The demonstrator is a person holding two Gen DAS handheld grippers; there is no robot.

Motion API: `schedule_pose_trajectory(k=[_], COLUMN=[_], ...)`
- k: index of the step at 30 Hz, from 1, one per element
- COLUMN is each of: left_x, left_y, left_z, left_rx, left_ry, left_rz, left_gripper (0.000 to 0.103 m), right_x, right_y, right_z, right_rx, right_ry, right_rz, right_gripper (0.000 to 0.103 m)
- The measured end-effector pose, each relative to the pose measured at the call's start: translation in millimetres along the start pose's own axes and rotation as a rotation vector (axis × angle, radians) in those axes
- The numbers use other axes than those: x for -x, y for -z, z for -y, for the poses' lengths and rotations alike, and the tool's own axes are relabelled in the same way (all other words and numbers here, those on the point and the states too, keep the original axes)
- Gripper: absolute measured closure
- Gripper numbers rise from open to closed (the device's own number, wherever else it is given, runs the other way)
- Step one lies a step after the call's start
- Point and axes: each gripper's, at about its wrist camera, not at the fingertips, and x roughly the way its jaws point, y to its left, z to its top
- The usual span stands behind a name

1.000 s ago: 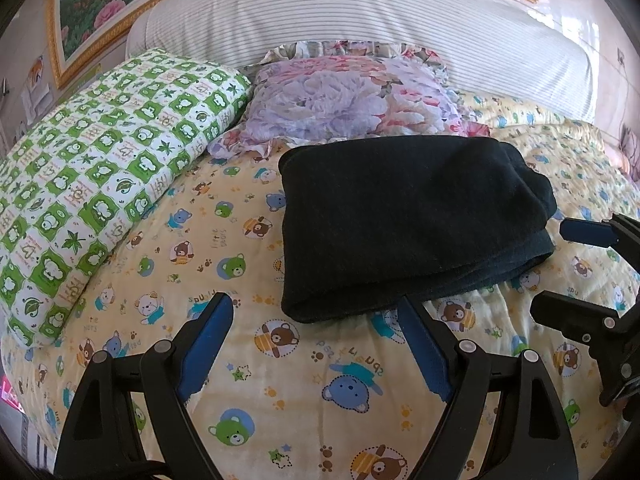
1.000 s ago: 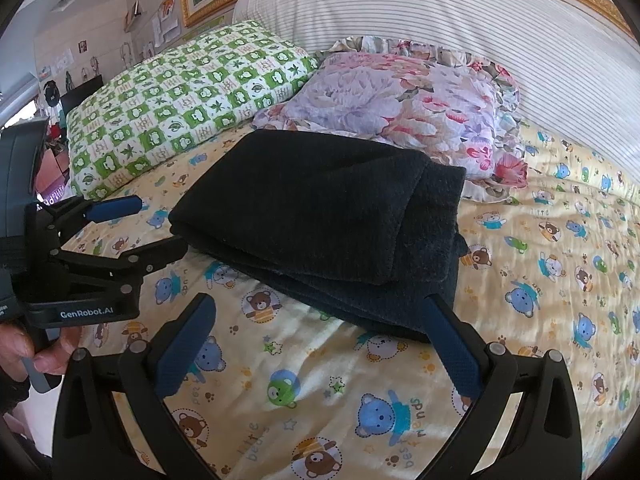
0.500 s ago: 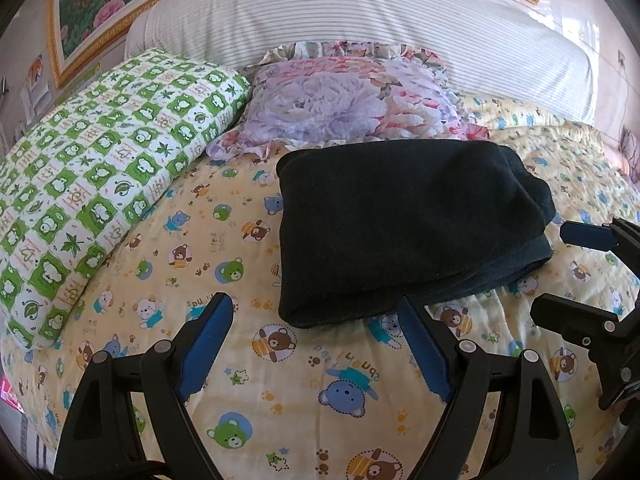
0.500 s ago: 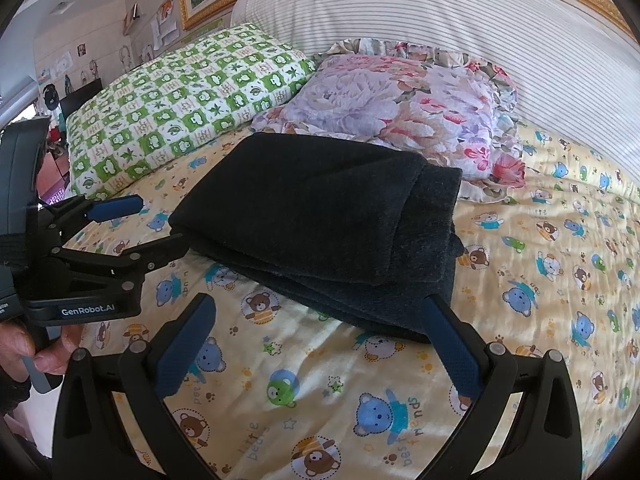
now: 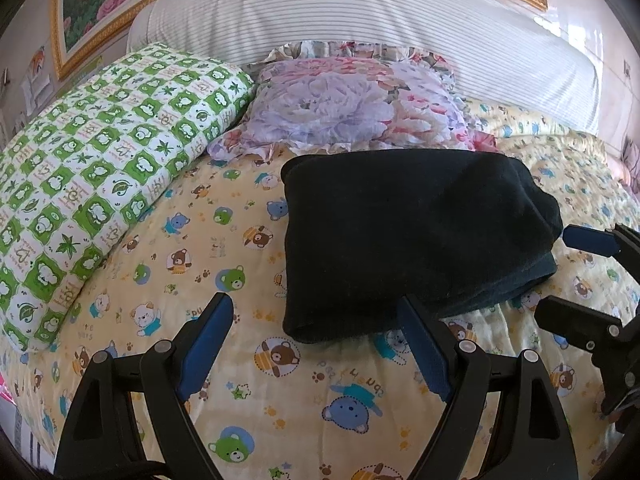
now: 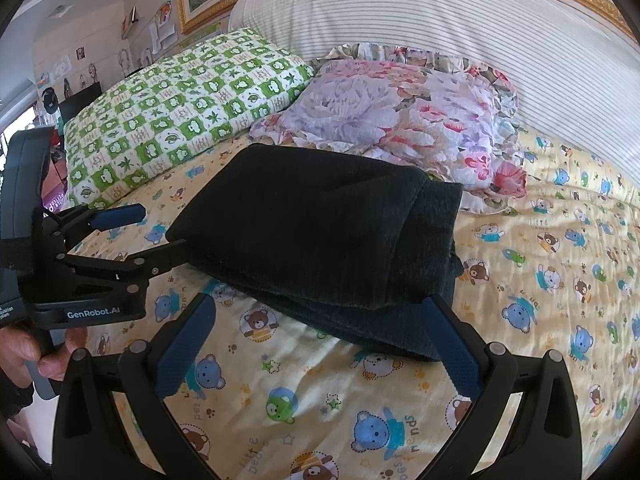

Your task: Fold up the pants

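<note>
Pants: one dark pair (image 5: 408,236), lying on the bed as a compact folded stack, several layers showing at the near edge, just in front of the floral pillow.
Change: over the last second almost nothing; the stack sits a touch lower in both wrist views, so both claws have eased back slightly while the cloth kept its shape and place.
Meaning: the fold looks finished, and the small retreat reads as a release rather than a fresh grasp.
Left claw: one (image 5: 316,332), fingers wide apart and empty, low over the sheet just short of the stack's near left corner.
Right claw: one (image 6: 320,338), also spread wide and holding nothing, near the stack's front right edge.
Hand: one visible (image 6: 36,356), gripping the left handle in the right wrist view.
Pillows: two, a green checked pillow (image 5: 92,184) to the left and a floral one (image 5: 348,116) behind the pants.
Sheet: one yellow bear-print sheet (image 5: 192,248).
Headboard: one, striped (image 5: 360,16).
</note>
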Motion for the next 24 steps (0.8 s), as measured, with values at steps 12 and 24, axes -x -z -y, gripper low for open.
schedule_pose_trajectory(k=[12, 24], left_x=[4.4, 0.4], left_y=[-5.8, -11.5], left_z=[3.6, 10.0], left_rx=[-0.013, -0.028], left_ry=[-0.02, -0.027], left_rz=[-0.003, -0.018], left_gripper=[0.018, 0.018], right_x=[4.1, 1.1], right_y=[1.4, 0.1], right_z=[4.7, 13.8], right_rx=[-0.021, -0.051], right_ry=[-0.001, -0.005], right_rz=[0.003, 0.004], right_gripper=[0.001, 0.001])
